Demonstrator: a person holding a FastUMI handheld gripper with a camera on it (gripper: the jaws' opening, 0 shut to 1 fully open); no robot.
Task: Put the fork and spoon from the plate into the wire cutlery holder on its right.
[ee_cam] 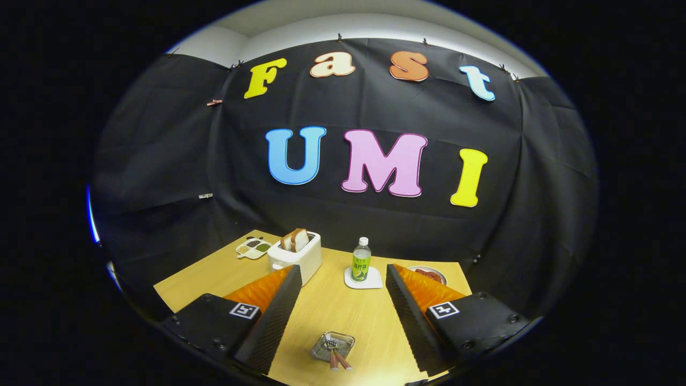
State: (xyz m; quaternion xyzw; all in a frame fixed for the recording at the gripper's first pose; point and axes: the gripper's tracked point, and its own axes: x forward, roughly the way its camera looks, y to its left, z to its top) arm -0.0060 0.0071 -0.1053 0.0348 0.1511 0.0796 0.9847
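Note:
My gripper [343, 271] hangs above the wooden table [327, 311], open, its fingers wide apart and holding nothing. Down between the fingers, close to their bases, sits a small wire cutlery holder [333, 346]. Two utensils with reddish handles [338, 361] rest in it, and the handles stick out over its near rim. Their heads lie inside the wire mesh, too small to tell fork from spoon. The left finger [268, 316] and right finger [415, 316] stand on either side of the holder, well apart from it.
Beyond the fingertips stand a white toaster [296, 256] with bread slices in it and a green bottle [362, 260] on a white coaster [364, 281]. A small divided dish [253, 248] lies at the far left. A plate with red food [430, 274] sits behind the right finger.

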